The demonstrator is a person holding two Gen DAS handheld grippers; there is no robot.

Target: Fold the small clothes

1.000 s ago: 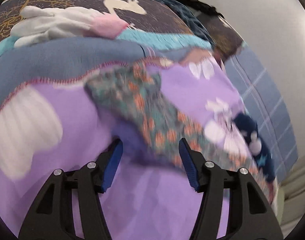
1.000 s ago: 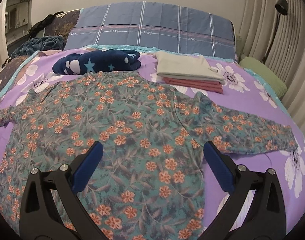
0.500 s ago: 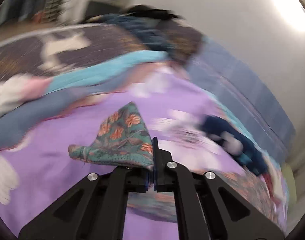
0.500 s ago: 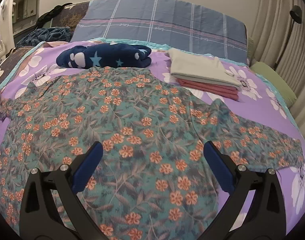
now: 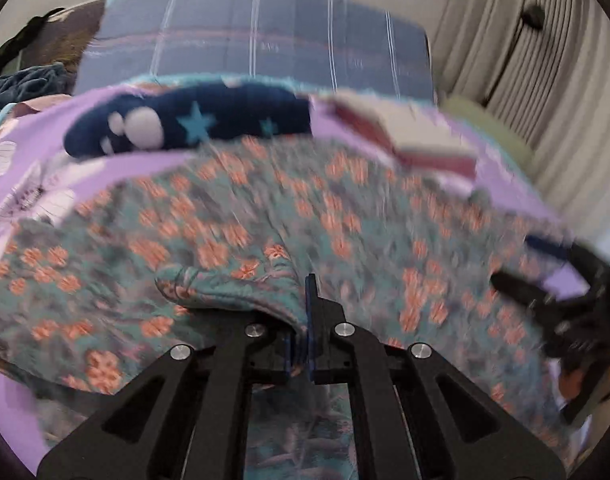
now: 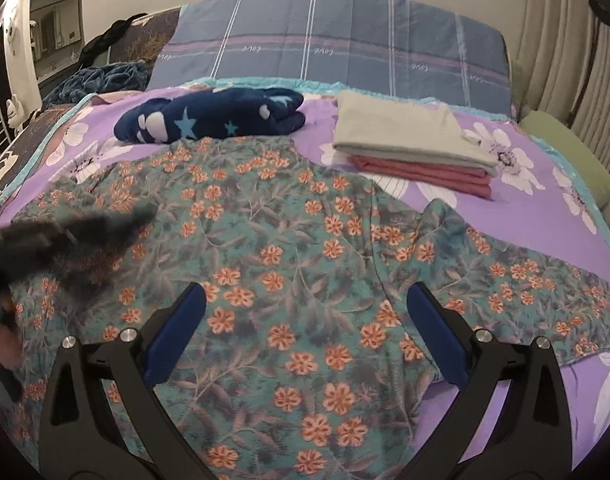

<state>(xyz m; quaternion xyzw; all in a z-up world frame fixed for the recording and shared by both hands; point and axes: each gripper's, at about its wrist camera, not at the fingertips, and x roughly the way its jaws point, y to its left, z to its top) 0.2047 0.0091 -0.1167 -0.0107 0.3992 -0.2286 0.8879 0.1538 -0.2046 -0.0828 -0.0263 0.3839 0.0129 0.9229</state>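
Observation:
A teal shirt with orange flowers (image 6: 289, 264) lies spread on the purple bedspread (image 6: 537, 208). Its right sleeve (image 6: 525, 280) stretches out to the right. My left gripper (image 5: 303, 312) is shut on the left sleeve's end (image 5: 233, 284) and holds it over the shirt's body (image 5: 345, 216). It shows as a dark blur at the left of the right wrist view (image 6: 65, 236). My right gripper (image 6: 305, 328) is open and empty above the shirt's lower middle, and appears blurred at the right of the left wrist view (image 5: 553, 280).
A navy star-patterned bundle (image 6: 213, 120) lies beyond the shirt's collar. A folded stack, grey on pink (image 6: 413, 144), sits at the back right. A blue plaid pillow (image 6: 337, 48) lines the headboard, a green pillow (image 6: 565, 148) is at far right, curtains (image 6: 565, 40) behind.
My left gripper closed on the left sleeve's end and swung it rightward over the shirt's body. My right gripper stayed open and drifted slightly lower over the shirt.

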